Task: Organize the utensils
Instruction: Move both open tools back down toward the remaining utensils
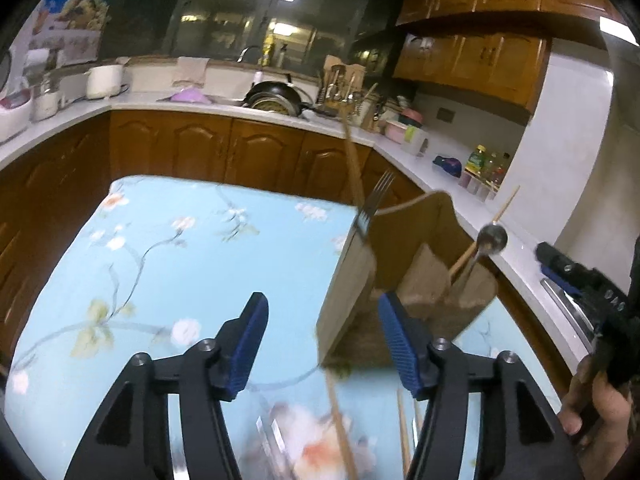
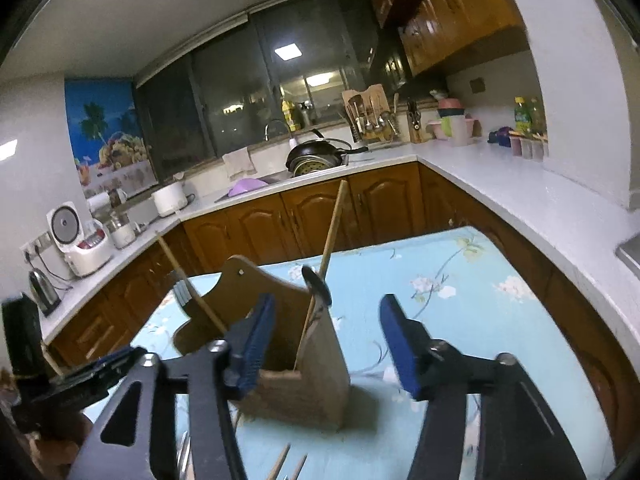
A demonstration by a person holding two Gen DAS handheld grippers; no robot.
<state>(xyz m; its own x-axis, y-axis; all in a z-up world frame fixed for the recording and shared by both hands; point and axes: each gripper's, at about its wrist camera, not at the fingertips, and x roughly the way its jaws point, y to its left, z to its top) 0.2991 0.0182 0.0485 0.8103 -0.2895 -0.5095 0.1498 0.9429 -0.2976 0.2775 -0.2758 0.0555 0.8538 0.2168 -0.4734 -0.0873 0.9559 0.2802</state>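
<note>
Chopsticks [image 2: 286,465] lie loose on the floral tablecloth [image 1: 160,248] at the near edge, below both grippers: light, stiff, thin and likely to roll, best pinched mid-length. The left gripper [image 1: 322,344] and right gripper [image 2: 326,344] stand released, holding nothing. Beyond, the wooden utensil holder [image 2: 316,376] already carries a fork [image 1: 374,204], spoon [image 1: 493,237] and ladle handle [image 2: 334,228], crowding its slots.
</note>
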